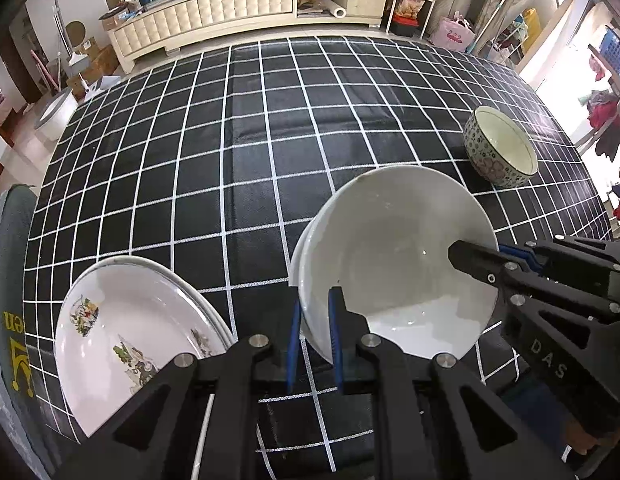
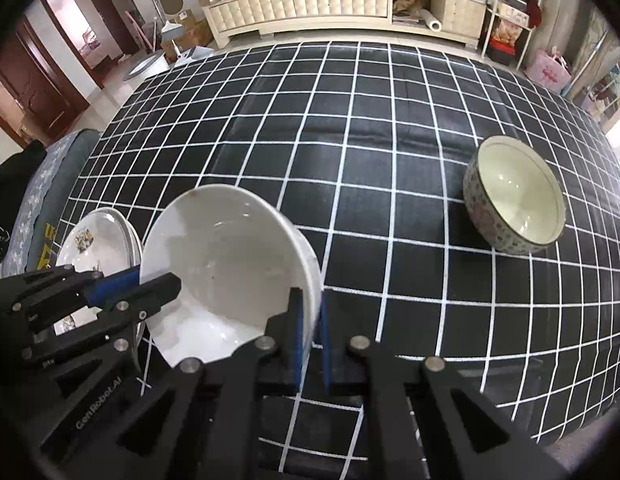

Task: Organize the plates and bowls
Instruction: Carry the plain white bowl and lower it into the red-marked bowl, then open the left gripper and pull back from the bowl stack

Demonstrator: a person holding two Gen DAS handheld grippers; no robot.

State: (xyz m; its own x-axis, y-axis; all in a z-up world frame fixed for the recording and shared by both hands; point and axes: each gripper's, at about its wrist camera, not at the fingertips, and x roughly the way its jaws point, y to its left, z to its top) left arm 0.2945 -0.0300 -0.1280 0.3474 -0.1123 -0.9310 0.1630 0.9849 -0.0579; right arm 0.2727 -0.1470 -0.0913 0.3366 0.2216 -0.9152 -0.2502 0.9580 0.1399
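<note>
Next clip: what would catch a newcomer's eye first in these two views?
A large white bowl held tilted above the checked tablecloth, gripped on opposite sides of its rim by the left tool and the right tool. To its left lie stacked picture plates; far right stands a patterned bowl.

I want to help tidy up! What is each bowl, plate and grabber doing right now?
white bowl: tilted, held by its rim on both sides.
patterned bowl: upright on the tablecloth, empty, untouched.
picture plates: stacked together.
left gripper: shut on the white bowl's rim.
right gripper: shut on the opposite rim.
</note>
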